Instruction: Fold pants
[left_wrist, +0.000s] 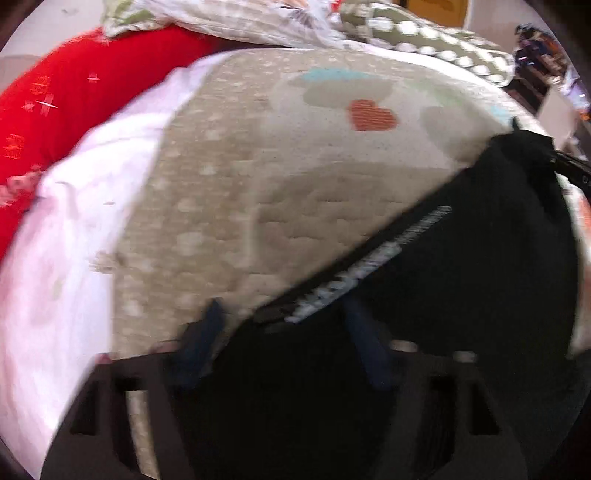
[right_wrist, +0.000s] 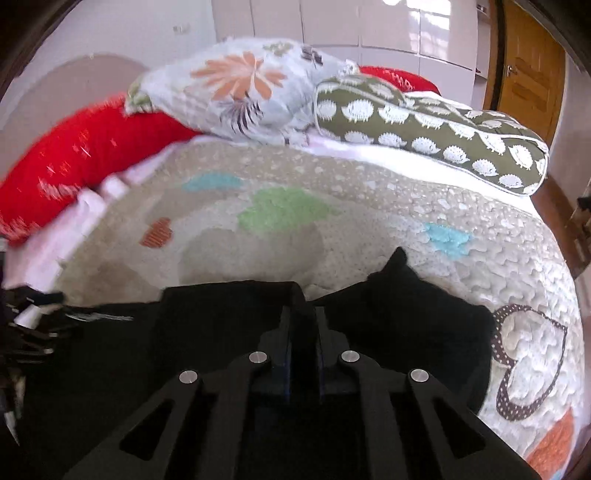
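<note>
— What do the tongs do now?

— The right gripper (right_wrist: 302, 314) is clenched. Its two jaws stand pressed together, and black cloth of the pants (right_wrist: 406, 317) is around the tips. The cloth seems pinched there, but all is black on black, so I cannot tell for sure that it is held.

— And the left one?

— The left gripper (left_wrist: 284, 314) has its jaws apart, half wide. The picture there is blurred. One finger (left_wrist: 207, 325) is over the quilt, the other finger (left_wrist: 360, 321) over the pants (left_wrist: 443, 277). The pads do not press on anything that I can see.

— Where are the pants?

— On the bed, spread on the beige quilt (right_wrist: 332, 229) with coloured hearts. They lie at the near edge, below both grippers. A white printed stripe (left_wrist: 369, 258) runs along one side of them.

— What is behind?

— A red pillow (right_wrist: 81, 158) lies at the left, touching a white sheet (left_wrist: 74, 221). A flowered pillow (right_wrist: 240, 92) lies partly on the red one. Just beside it is a long green pillow (right_wrist: 424, 125) with white hedgehogs. Far right stands a wooden door (right_wrist: 528, 74).
</note>
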